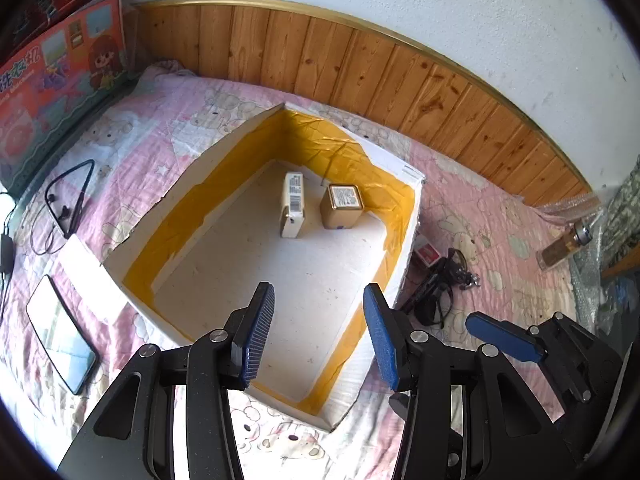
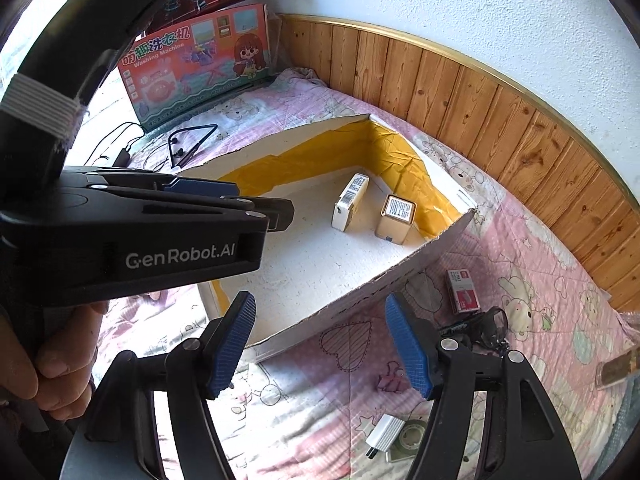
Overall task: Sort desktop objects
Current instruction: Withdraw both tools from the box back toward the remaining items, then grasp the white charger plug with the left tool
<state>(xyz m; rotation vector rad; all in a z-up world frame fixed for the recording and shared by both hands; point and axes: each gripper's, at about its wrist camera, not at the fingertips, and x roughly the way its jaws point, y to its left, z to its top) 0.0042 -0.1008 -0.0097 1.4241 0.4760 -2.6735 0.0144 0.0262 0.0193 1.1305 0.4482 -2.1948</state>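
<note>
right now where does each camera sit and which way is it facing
Left wrist view: sits on the left gripper, angled down into the open cardboard box on the pink quilt; its own open fingers show, plus the right gripper beside it.
Right wrist view: sits on the right gripper, angled down at the box's near wall and quilt; shows its open fingers, the left gripper and the hand holding it.
Shared: the box, the two small boxes inside, quilt, wood-panelled wall.

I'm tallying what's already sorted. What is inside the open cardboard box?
Inside the cardboard box are a white packet and a small tan box, side by side. The left gripper hides part of the floor.
</note>
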